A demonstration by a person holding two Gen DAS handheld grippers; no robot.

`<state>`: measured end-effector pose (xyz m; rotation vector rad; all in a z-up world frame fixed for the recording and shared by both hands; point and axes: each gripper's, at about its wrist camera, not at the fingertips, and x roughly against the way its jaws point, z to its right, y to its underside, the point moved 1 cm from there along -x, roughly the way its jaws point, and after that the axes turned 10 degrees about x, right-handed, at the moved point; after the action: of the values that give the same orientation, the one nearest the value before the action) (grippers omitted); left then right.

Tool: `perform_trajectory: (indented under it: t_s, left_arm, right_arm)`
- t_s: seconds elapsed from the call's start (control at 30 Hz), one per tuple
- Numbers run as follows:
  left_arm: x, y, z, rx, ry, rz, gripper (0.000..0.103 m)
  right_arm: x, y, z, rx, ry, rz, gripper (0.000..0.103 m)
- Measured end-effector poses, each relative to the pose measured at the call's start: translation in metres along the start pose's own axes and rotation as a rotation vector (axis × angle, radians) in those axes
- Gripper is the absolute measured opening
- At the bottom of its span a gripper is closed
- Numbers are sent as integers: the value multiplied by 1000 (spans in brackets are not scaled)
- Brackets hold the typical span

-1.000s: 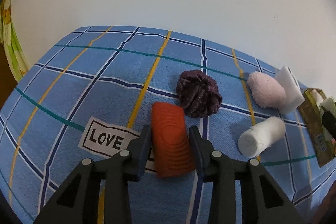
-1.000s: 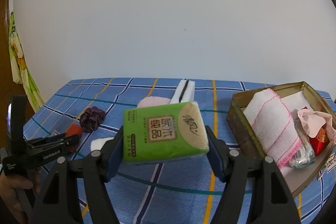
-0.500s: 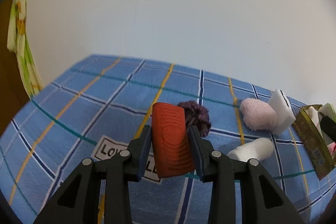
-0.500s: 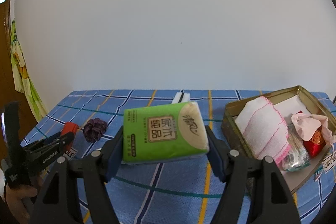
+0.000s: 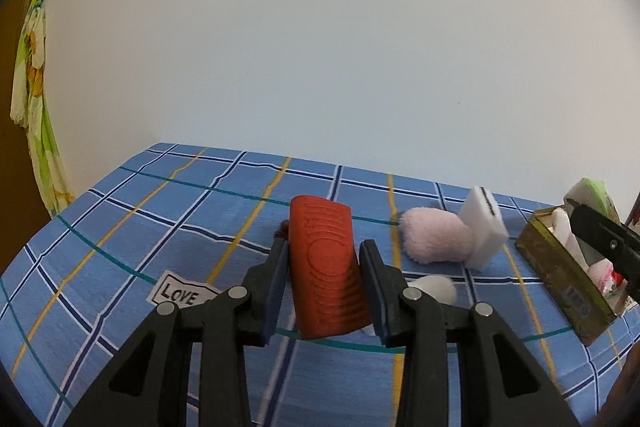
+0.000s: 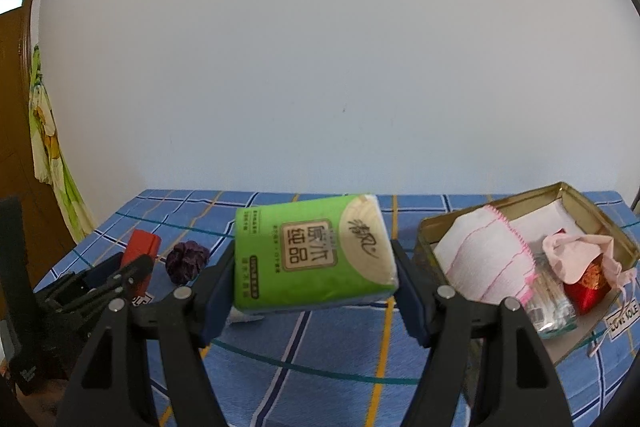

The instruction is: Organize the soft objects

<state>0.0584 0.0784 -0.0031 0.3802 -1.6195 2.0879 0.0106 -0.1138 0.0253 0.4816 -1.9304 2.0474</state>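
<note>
Gripping a ribbed orange block (image 5: 325,267) upright between its pads, the left gripper (image 5: 323,279) hovers above the blue plaid tablecloth (image 5: 160,227). Only its camera shows the pink plush puff (image 5: 436,241) touching a white sponge (image 5: 482,233) near the far edge. The right gripper (image 6: 314,275) clamps a green tissue pack (image 6: 312,259); its view alone reveals the purple scrunchie (image 6: 187,261) and, toward the right edge, the open tin box (image 6: 592,203) holding a white towel (image 6: 480,259).
</note>
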Motion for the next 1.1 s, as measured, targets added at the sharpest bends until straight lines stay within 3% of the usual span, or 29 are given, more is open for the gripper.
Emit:
perform_trajectory:
  t_s: [0.3, 0.67, 1.1]
  left_arm:
    - [10, 5, 37, -23, 45, 20, 39]
    - [17, 12, 98, -76, 122, 33, 39]
    - [23, 9, 137, -137, 175, 58, 36]
  right_arm:
    - [27, 7, 23, 65, 50, 75, 71]
    - [42, 7, 64, 26, 112, 118, 71]
    - [50, 8, 106, -14, 186, 127, 71]
